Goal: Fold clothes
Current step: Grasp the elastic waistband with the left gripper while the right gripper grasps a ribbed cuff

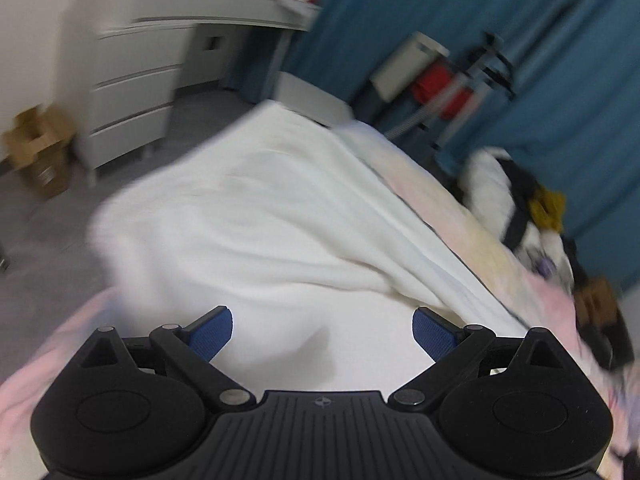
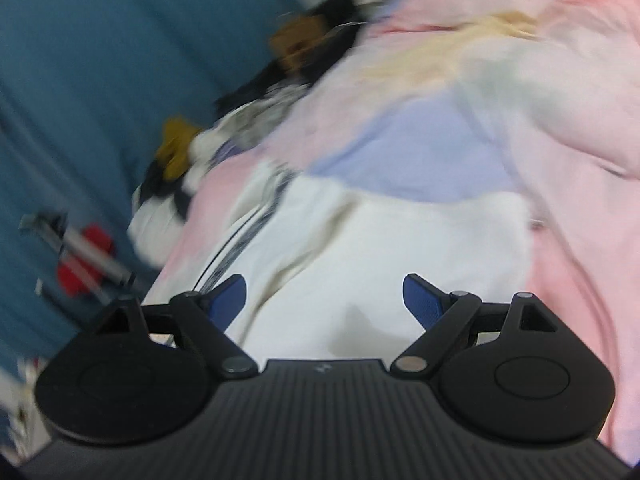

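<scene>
A white garment [image 1: 256,216] lies spread and wrinkled on a bed with a pastel pink, yellow and lilac cover [image 1: 460,216]. My left gripper [image 1: 322,330] is open just above the white cloth, its blue pads [image 1: 212,334] empty. In the right wrist view the same white garment [image 2: 380,248] lies on the pastel cover [image 2: 520,120]. My right gripper [image 2: 324,298] is open above it, its blue pads [image 2: 424,300] holding nothing. Both views are motion-blurred.
A pile of other clothes, white, black and mustard yellow [image 1: 532,204], lies at the bed's far side [image 2: 180,152]. A blue curtain [image 1: 540,40] hangs behind. A white chest of drawers [image 1: 132,80], a cardboard box [image 1: 38,148] and a red-and-metal stand [image 1: 452,80] stand on the floor.
</scene>
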Demonstrator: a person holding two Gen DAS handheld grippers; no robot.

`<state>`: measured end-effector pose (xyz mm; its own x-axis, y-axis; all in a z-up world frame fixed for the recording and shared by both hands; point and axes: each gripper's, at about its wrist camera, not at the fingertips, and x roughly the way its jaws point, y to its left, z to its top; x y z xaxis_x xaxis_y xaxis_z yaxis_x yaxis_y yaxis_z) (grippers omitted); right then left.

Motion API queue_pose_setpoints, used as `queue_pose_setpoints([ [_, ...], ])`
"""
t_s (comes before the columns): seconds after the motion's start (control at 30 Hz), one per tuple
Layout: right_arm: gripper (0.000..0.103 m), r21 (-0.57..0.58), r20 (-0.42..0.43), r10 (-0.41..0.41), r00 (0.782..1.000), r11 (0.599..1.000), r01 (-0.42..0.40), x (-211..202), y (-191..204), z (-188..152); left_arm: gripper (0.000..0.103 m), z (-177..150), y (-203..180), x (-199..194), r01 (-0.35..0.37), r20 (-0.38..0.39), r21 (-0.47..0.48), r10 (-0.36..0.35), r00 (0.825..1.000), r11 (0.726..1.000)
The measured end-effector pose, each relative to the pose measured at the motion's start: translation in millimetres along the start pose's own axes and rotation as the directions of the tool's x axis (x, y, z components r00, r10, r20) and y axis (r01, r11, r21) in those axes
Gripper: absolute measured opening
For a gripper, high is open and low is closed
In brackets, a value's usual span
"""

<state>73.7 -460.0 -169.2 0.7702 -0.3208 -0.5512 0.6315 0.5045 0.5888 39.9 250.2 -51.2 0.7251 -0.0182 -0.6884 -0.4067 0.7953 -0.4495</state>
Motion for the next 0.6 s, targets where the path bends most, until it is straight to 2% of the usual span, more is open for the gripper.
queue_pose_setpoints([
  [0.1, 0.087, 0.089, 0.029, -0.055, 0.998, 0.995, 0.053, -6.8, -25.7, 2.7, 0.098, 6.1, 30.5, -13.3, -0.04, 0.006, -0.085, 0.041, 0.999, 0.996],
  [0.17, 0.087, 0.149, 0.045, -0.094, 0.995, 0.985, 0.086, -11.3, -42.8, 4.4, 0.098, 4.9, 46.6, -12.0, -0.043, -0.026, -0.148, 0.04, 0.999, 0.988],
  [0.37, 0.087, 0.326, 0.079, -0.212, 0.974, 0.929, 0.175, -25.0, -94.3, 9.8, 0.096, -3.1, 77.6, 4.9, 0.007, -0.101, -0.336, -0.043, 0.994, 0.942],
  [0.5, 0.087, 0.355, -0.011, -0.157, 0.988, 0.923, 0.15, -3.5, -113.1, 4.2, 0.079, -3.9, 88.6, 38.0, 0.029, -0.192, -0.407, -0.116, 0.974, 0.913],
  [0.53, 0.083, 0.362, -0.026, -0.13, 0.991, 0.923, 0.131, 1.4, -113.0, 2.9, 0.077, -3.9, 92.1, 43.9, 0.035, -0.198, -0.426, -0.131, 0.971, 0.904],
  [0.6, 0.083, 0.376, -0.056, -0.077, 0.996, 0.922, 0.092, 11.3, -112.7, 0.2, 0.076, -5.1, 94.6, 51.0, 0.051, -0.19, -0.455, -0.153, 0.97, 0.889],
])
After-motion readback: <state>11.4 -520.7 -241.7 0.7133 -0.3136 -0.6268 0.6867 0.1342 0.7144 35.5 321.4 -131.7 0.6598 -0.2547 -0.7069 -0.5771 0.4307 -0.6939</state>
